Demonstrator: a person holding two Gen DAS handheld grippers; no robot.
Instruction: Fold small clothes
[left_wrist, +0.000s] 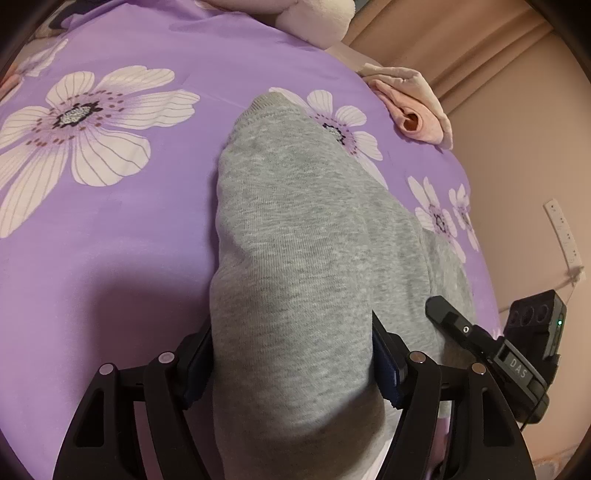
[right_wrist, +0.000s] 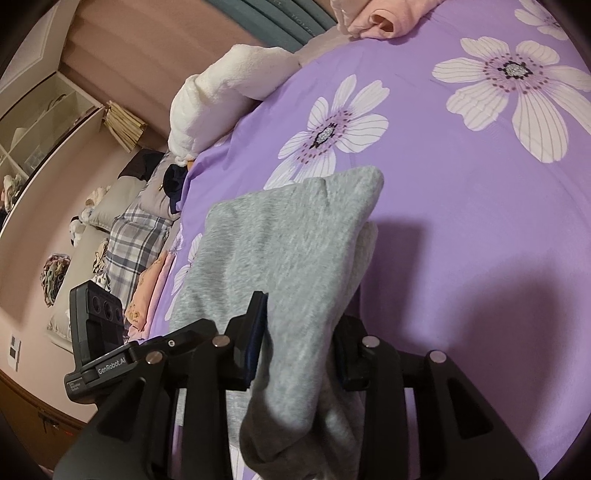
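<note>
Left gripper (left_wrist: 291, 365): nearest the lens, jaws set wide, their pads pressed on either side of a thick bunch of the grey garment (left_wrist: 295, 229).
Right gripper (right_wrist: 299, 354): narrower; the grey cloth passes between its jaws. The near pad looks to stand slightly off the fabric, so I cannot tell whether it grips or has let go.
Grey garment: a soft knit piece, doubled over, one end gathered up in the two grippers, the far end lying on the bed (left_wrist: 110, 236). In the right view the upper layer sits over a paler lower layer.
Bed: a purple sheet with big white flowers.
Pink garment (left_wrist: 413, 107): bunched at the far edge of the bed, well apart from the grey one.
White plush thing (right_wrist: 221, 96): at the bed's edge, clear of the work.
Step in hand: by my reading, laying one fold of the grey piece down onto the bed.
Next move: probably lowering the held end so the edges meet squarely, then freeing both grippers without dragging the top layer askew.
</note>
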